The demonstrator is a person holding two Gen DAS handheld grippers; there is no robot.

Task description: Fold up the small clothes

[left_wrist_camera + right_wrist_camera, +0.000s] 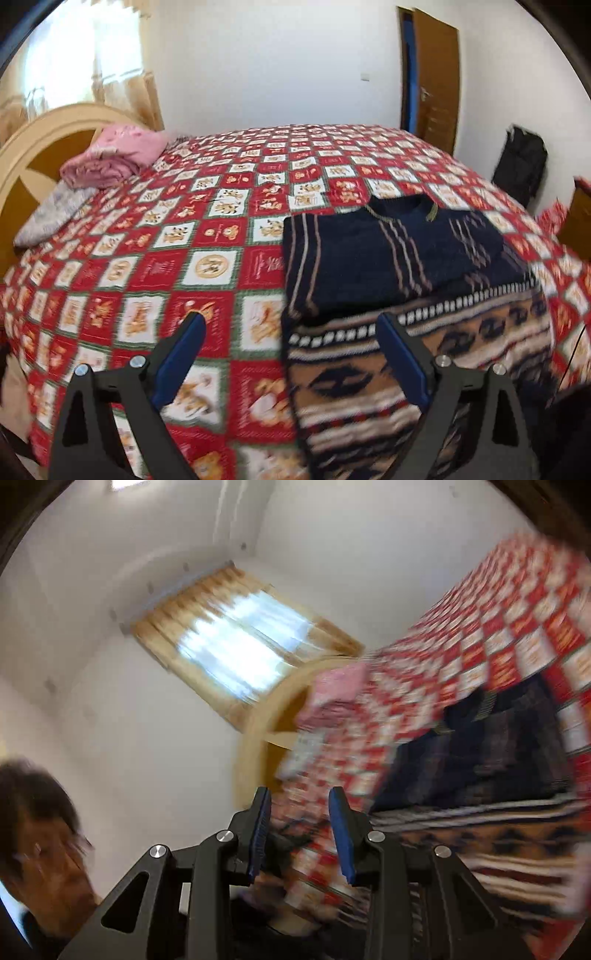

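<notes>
On the bed, a dark navy sweater [402, 258] with thin pale stripes lies folded on top of a tan, navy and white patterned knit [424, 369]. Both sit toward the near right side of the red-and-white checked bedspread [177, 236].

The left wrist view shows this plainly. The left gripper [291, 325] hangs above the near left corner of the patterned knit, its jaws spread wide with nothing between them; one blue pad is over the bedspread, the other over the knit's banded edge. Only this view shows the brown door [437, 77] in the far wall beyond the sweater, the black bag [522, 162] against the wall to the sweater's right, and the pink folded bedding [114, 155] with a grey pillow [51, 214] far to the sweater's left by the curved headboard [44, 129].

The right wrist view is rolled and heavily blurred. The right gripper [300, 814] is off the cloth, its jaws partly parted and empty. Only here do the curtained window [240, 642] and the person's head [40, 834] show; the sweater sits smeared at the right.

Left of the sweater the bedspread lies flat as far as the headboard. The knit's near edge runs close to the bed's near side.
</notes>
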